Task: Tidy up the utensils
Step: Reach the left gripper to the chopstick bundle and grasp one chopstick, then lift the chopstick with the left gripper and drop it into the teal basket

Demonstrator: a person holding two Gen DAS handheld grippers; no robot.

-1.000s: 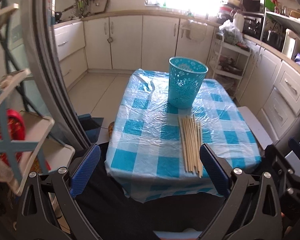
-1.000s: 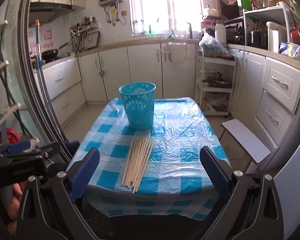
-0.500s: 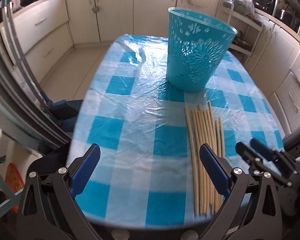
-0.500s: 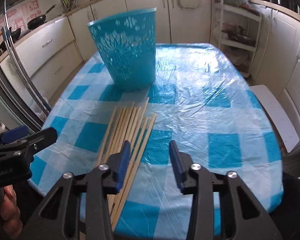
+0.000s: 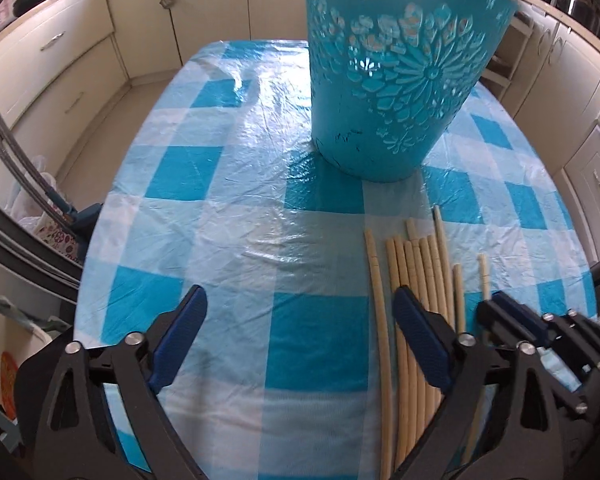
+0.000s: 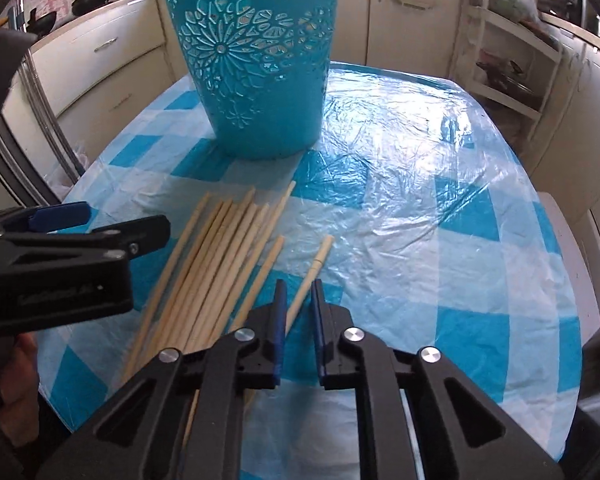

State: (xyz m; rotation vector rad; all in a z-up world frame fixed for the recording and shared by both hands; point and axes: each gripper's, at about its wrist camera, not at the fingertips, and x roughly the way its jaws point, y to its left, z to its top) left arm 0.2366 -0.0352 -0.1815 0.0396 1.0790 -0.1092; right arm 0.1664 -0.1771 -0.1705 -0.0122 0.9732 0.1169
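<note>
Right wrist: right tool [image 6: 298,300] nearly closed around the rightmost chopstick [image 6: 314,270]; left tool [image 5: 300,316] spread.

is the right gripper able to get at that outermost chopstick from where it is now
Probably yes. The right gripper already straddles the outermost chopstick, its jaws narrowed around it. That stick lies apart from the bundle, nothing covers it, and the left gripper stays off to the side.

Pale wooden chopsticks [image 6: 220,264] lie side by side on the table just before an upright turquoise basket [image 6: 260,60].
</note>
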